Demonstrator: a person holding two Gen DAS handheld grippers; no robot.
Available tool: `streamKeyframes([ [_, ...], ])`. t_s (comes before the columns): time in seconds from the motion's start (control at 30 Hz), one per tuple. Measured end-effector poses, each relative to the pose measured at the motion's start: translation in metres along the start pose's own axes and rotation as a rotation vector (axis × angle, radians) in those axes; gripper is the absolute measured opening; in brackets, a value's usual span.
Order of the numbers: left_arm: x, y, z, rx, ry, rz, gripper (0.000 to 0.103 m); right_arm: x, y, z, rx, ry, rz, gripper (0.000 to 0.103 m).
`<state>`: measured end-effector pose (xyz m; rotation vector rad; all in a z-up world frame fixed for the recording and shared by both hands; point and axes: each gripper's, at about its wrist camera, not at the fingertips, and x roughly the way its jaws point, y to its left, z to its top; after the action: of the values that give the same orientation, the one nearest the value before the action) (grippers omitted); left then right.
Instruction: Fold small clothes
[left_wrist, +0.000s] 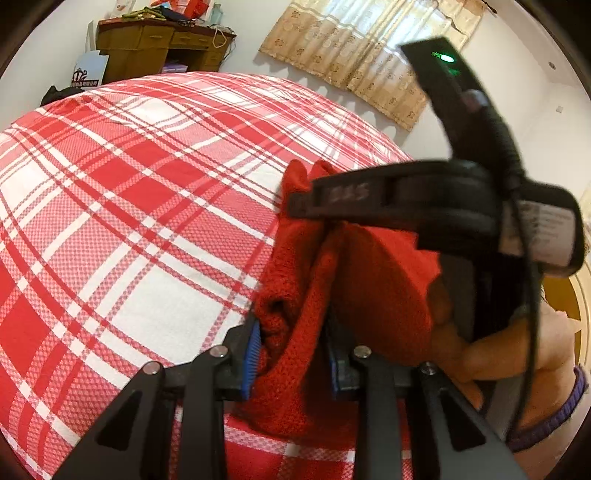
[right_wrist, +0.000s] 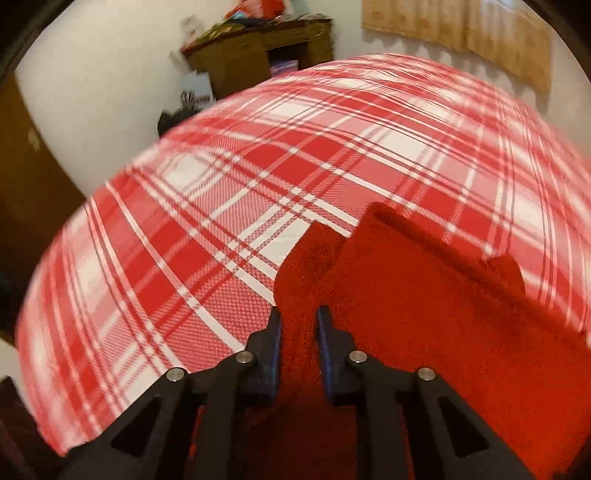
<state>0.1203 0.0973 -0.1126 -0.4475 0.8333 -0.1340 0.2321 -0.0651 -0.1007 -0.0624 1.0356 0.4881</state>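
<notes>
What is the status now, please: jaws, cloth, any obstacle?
Left gripper shut on red knit garment. Right gripper pinching the same cloth. Garment bunched over plaid bed. Nothing in the way.

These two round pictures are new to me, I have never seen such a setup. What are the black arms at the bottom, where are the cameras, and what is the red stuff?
A person holds a two-finger gripper in each hand; each carries a wide-angle camera looking along its fingers. In the left view, the left gripper is closed on a bunched red knitted garment, and the other tool crosses the picture with the person's hand behind it. In the right view, the right gripper pinches the same garment's edge. It lies on a red and white checked bedspread.
</notes>
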Motion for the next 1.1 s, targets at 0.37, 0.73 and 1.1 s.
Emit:
streamKeyframes([
  [0.37, -0.009, -0.059, -0.005, 0.202, -0.053, 0.13, 0.022, -0.068, -0.058, -0.026, 0.224, -0.104, 0.114, 0.015],
  [0.73, -0.021, -0.168, -0.025, 0.501, -0.124, 0.013, 0.021, -0.154, -0.153, -0.069, 0.341, -0.216, 0.04, 0.014],
  [1.1, -0.003, -0.244, -0.069, 0.63, -0.04, -0.07, 0.02, -0.18, -0.227, -0.117, 0.422, -0.235, -0.012, 0.014],
])
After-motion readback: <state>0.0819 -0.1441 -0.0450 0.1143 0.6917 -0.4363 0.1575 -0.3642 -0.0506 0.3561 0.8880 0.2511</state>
